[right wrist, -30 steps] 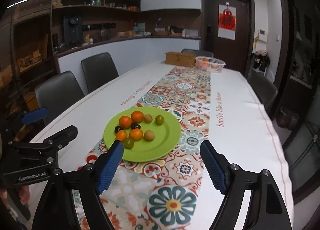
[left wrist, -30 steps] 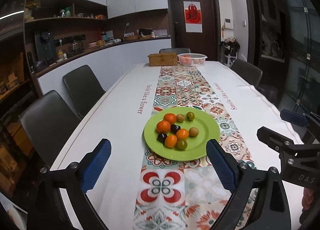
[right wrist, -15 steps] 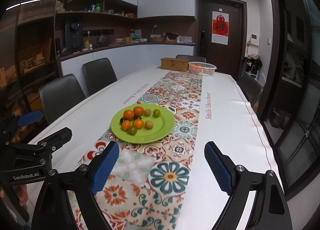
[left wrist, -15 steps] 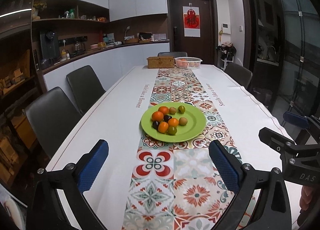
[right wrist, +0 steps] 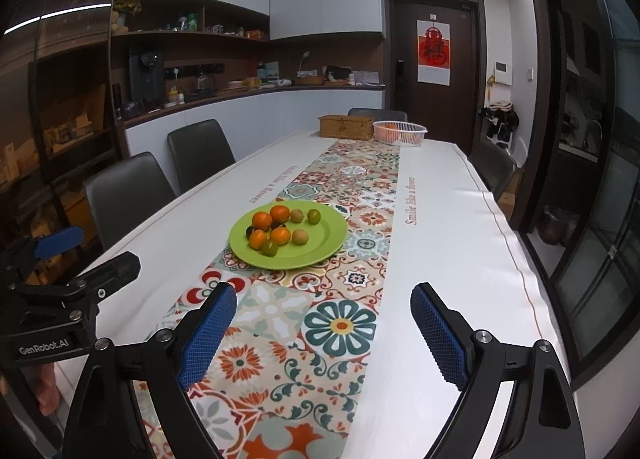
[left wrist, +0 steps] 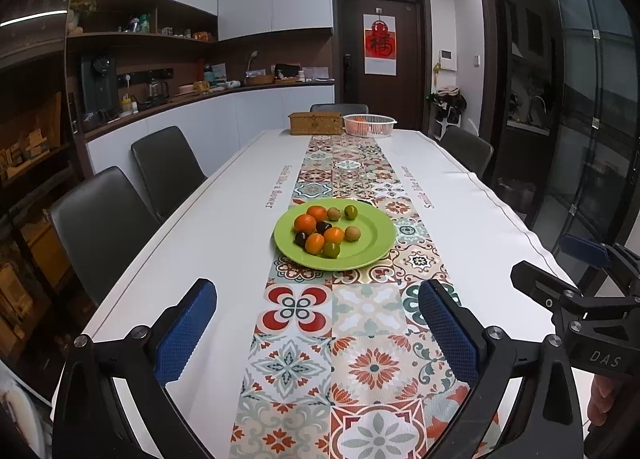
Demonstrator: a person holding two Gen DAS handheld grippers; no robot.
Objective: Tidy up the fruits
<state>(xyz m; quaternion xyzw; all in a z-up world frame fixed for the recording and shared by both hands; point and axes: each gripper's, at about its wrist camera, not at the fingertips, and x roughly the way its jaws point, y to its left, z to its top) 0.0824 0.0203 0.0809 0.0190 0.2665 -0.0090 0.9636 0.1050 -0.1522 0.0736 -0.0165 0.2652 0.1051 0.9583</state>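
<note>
A green plate (left wrist: 372, 235) (right wrist: 320, 237) rests on the patterned runner mid-table. It holds a small cluster of oranges (left wrist: 305, 223) (right wrist: 262, 220), green fruits (left wrist: 331, 249), brown fruits (left wrist: 352, 234) and dark ones. My left gripper (left wrist: 316, 288) hovers over the runner, well short of the plate. It is open, with nothing between its blue pads. My right gripper (right wrist: 324, 291) hovers alongside at the same distance, open and empty. Each gripper shows side-on at the edge of the other's view.
At the table's far end stand a white basket (left wrist: 370, 125) (right wrist: 400, 132) with orange fruit and a wicker box (left wrist: 316, 123) (right wrist: 346, 127). Dark chairs (left wrist: 168, 163) (right wrist: 200, 151) line the left side, one the right. A counter runs behind them.
Both grippers have drawn back from the plate toward the near end of the table, so more runner lies in front. The right jaws stand slightly wider than a second ago.
</note>
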